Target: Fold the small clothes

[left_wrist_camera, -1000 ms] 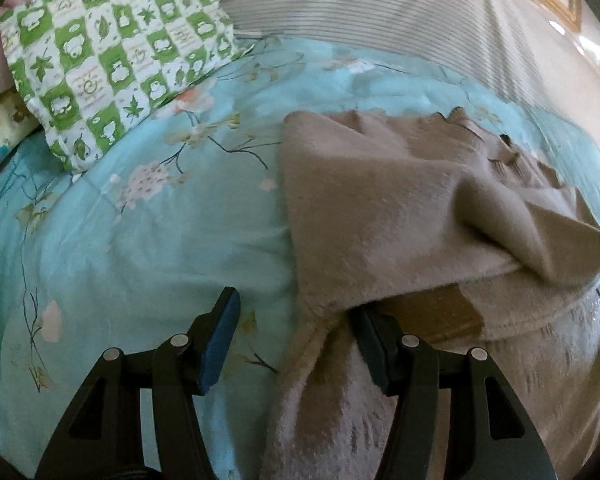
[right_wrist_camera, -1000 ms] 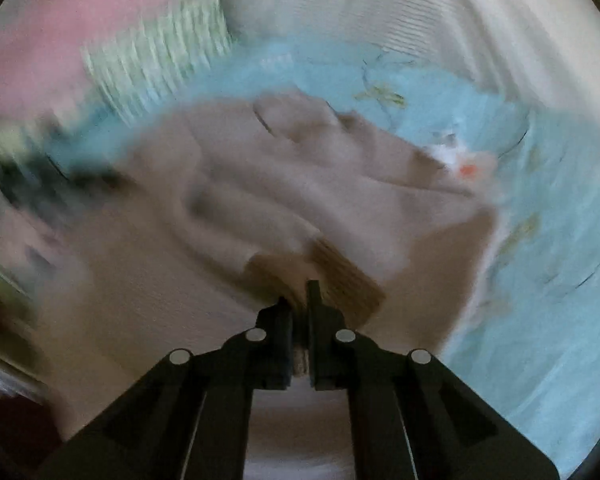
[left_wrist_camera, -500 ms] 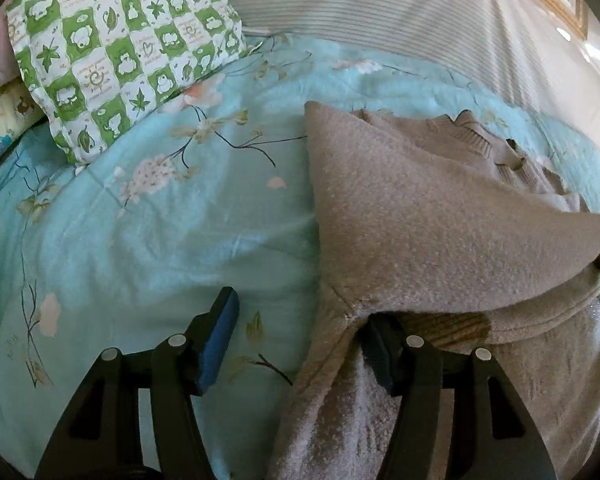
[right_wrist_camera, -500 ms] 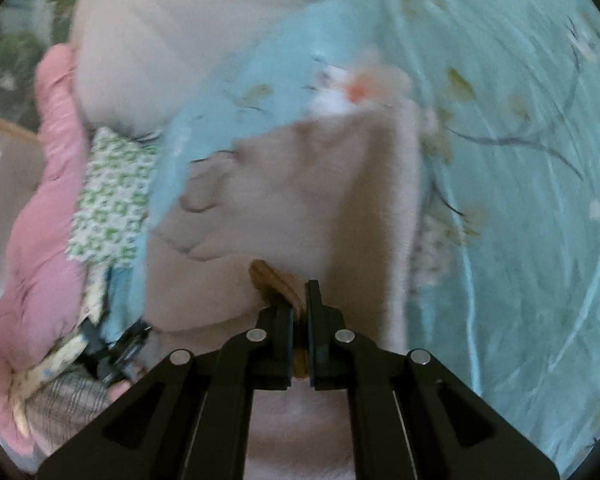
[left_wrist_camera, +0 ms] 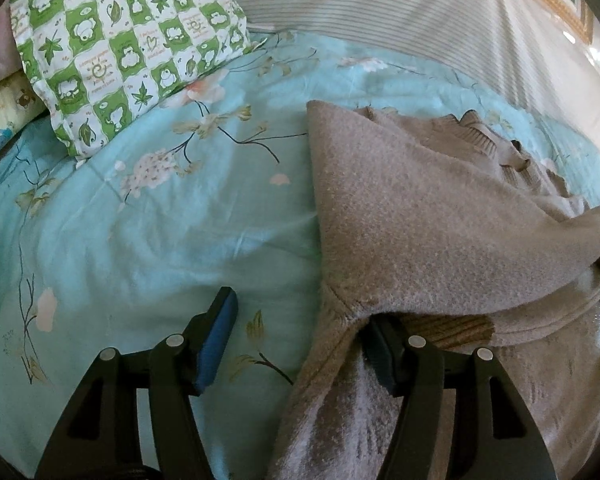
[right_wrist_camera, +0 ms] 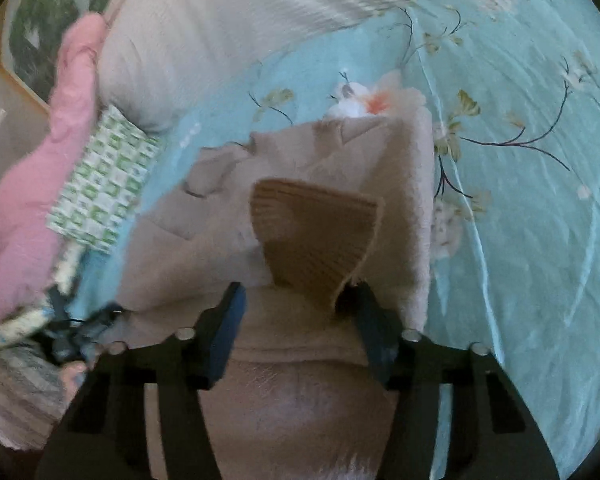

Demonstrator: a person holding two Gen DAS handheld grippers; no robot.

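In the left wrist view, at the far left edge, a yellowish printed cloth (left_wrist_camera: 2, 120) is cut off by the frame, so I cannot tell what it is. Next to it lies 1 green-and-white checked pillow (left_wrist_camera: 128, 48), its top left corner hidden by the lens rim. The light blue floral bedsheet (left_wrist_camera: 140, 232) fills the middle. The left gripper (left_wrist_camera: 300, 336) stands spread, approx. wide open: its left finger is over bare sheet, and the tip of its right finger is hidden under a folded flap of the 1 beige sweater (left_wrist_camera: 440, 220), so I cannot tell if the pad touches the fabric; nothing is pinched. The sweater lies on the sheet at the right, w/ its ribbed collar at the far side and a ribbed brown cuff (left_wrist_camera: 452, 328) partly covered under the flap. At the right edge a small dark part, maybe the other gripper, is too cut off to name. In the right wrist view, which is a bit blurred, 1 pink blanket (right_wrist_camera: 32, 200) is at the left, then the same pillow, seen small, and below it dark blurry parts I cannot make out. The right gripper (right_wrist_camera: 300, 320) has just been opening; its jaws now stand apart, and the ribbed cuff stands up between them, leaning near the right pad, not pressed. The sweater's lower part is cut off by the frame bottom.
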